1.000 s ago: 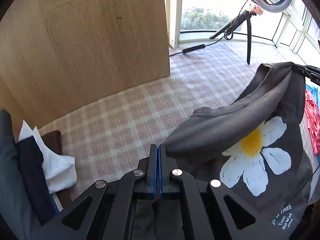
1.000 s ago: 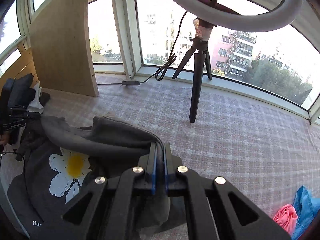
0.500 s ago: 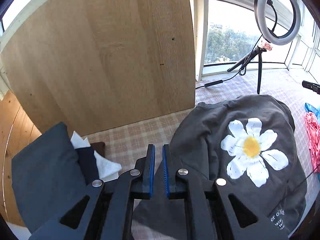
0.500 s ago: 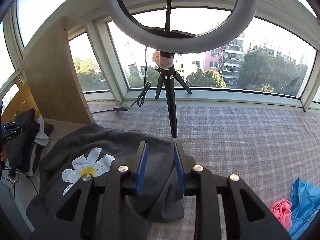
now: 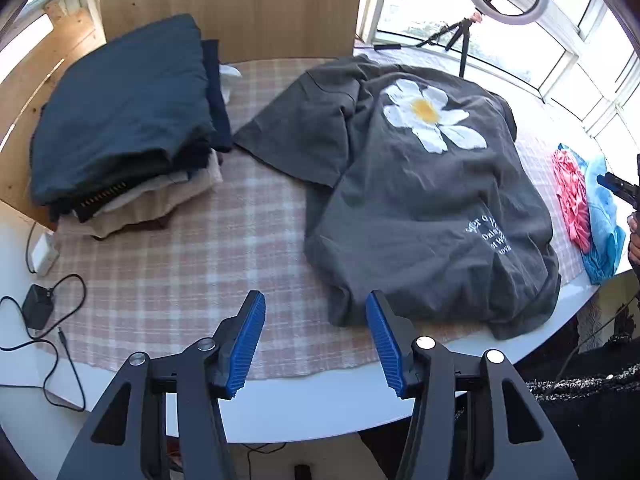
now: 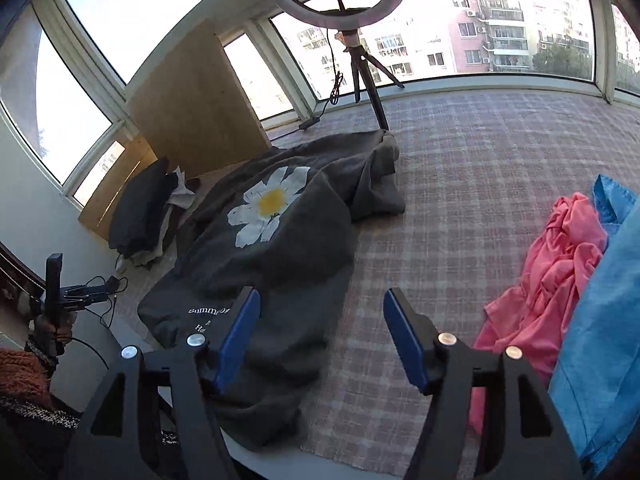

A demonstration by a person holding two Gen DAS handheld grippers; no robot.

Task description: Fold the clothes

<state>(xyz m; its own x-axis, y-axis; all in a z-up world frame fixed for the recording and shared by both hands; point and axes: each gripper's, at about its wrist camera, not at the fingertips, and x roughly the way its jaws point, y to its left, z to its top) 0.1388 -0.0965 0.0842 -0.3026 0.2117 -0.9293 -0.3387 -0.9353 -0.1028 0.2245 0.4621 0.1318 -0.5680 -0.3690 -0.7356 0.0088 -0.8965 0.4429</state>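
Note:
A dark grey T-shirt with a white daisy print lies spread and rumpled on the checked cloth, print side up; it shows in the right wrist view too as the grey T-shirt. My left gripper hovers open above the table's near edge, just short of the shirt's hem, holding nothing. My right gripper is open above the shirt's right side and the cloth, also with nothing in it. The left gripper appears at the far left of the right wrist view, held by a hand.
A stack of folded clothes sits at the left by a wooden panel. A pink garment and a blue garment lie at the right. A ring light on a tripod stands at the back. A charger and cable lie at the near left.
Both grippers were shut on the grey shirt a second ago; they have let go, opened wide and pulled back and up. The shirt now lies spread on the table.

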